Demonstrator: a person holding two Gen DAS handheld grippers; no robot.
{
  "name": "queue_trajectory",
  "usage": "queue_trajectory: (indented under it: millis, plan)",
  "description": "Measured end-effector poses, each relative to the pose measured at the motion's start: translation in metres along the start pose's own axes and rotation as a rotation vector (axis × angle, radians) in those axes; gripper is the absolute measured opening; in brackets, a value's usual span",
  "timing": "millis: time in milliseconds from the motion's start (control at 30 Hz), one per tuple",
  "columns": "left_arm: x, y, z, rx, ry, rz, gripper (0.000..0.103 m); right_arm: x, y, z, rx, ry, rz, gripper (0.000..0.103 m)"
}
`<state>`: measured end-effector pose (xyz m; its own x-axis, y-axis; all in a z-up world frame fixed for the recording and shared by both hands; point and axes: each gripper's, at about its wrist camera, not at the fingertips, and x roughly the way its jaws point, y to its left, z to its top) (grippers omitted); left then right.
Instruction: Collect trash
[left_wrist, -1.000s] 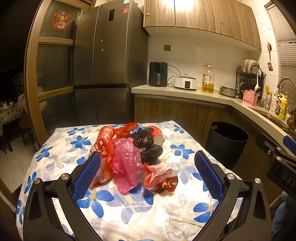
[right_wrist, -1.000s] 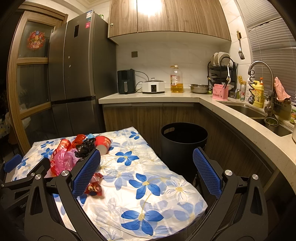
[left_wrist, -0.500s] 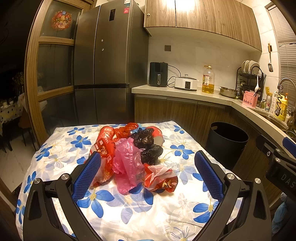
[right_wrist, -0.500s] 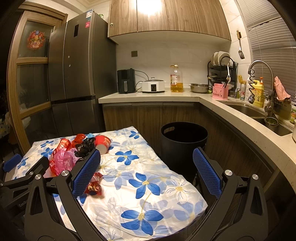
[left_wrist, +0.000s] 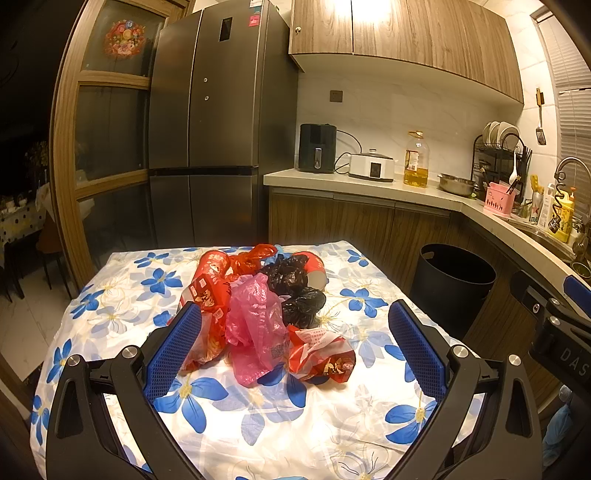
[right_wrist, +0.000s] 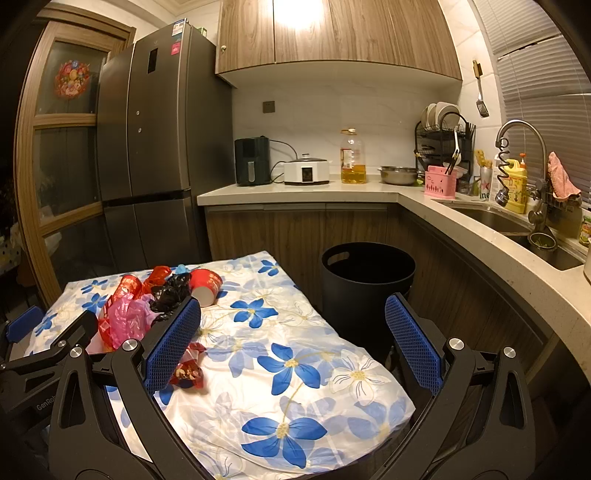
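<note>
Trash lies heaped toward the far left part of the tabletop (left_wrist: 258, 435), which is covered by a white cloth with blue flowers. The heap holds a pink plastic bag (left_wrist: 255, 325), two crumpled black bags (left_wrist: 295, 291), red snack wrappers (left_wrist: 207, 295) and a red paper cup (right_wrist: 205, 286) tipped on its side at the heap's far edge. One red wrapper (left_wrist: 319, 354) lies at the near edge of the heap. The left claw (left_wrist: 295, 347) hovers wide open just before the heap, gripping nothing. The right claw (right_wrist: 293, 339) is also wide open and empty, over the tabletop's right edge. A black bin (right_wrist: 367, 284) stands on the floor beside that right edge, near the kitchen cabinets.
</note>
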<state>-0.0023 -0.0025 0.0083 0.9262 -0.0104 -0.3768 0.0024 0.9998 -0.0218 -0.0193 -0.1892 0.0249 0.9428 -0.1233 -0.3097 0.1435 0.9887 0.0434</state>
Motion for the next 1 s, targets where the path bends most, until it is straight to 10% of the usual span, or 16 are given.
queue_trajectory:
  millis: [1000]
  plan:
    - [-0.0006,0.0019,-0.0008,-0.008,0.0,-0.004,0.097,0.0001,0.0,-0.0022,0.0,0.0,0.0,0.099]
